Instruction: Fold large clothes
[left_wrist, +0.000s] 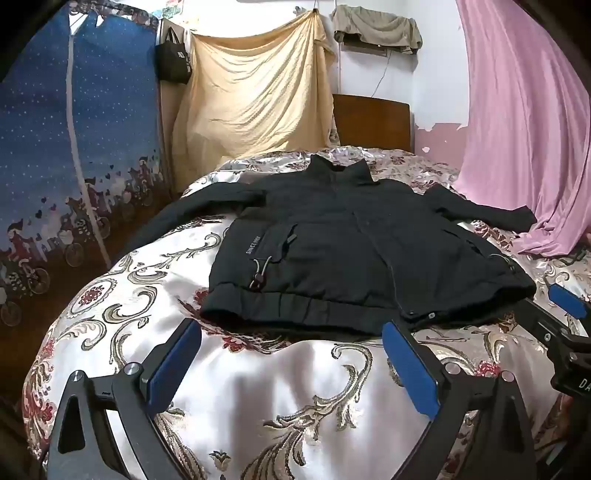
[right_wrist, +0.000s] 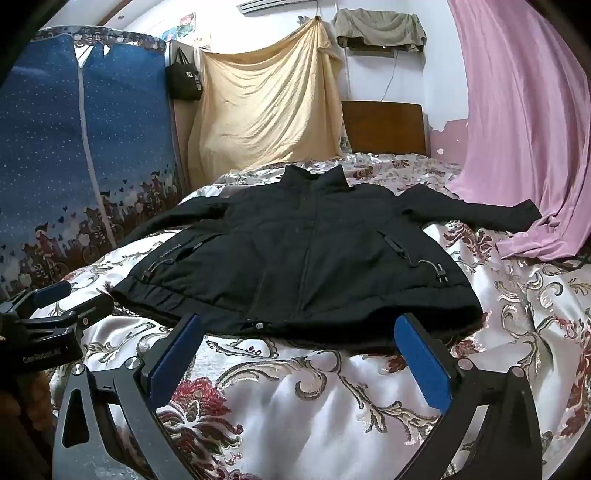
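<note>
Nearest, the left gripper (left_wrist: 291, 363) and right gripper (right_wrist: 297, 356) both hang with jaws spread wide and nothing between them, just short of the hem of the black jacket (right_wrist: 295, 258). The jacket lies flat, front up and zipped, on the floral bedspread (right_wrist: 332, 387), sleeves spread to either side. Beyond its collar stands the wooden headboard (right_wrist: 384, 125).

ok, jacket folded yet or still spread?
Spread. The jacket lies flat on the bed, front up, collar at the far end, both sleeves stretched out to the sides, hem nearest the cameras. No fold visible.
</note>
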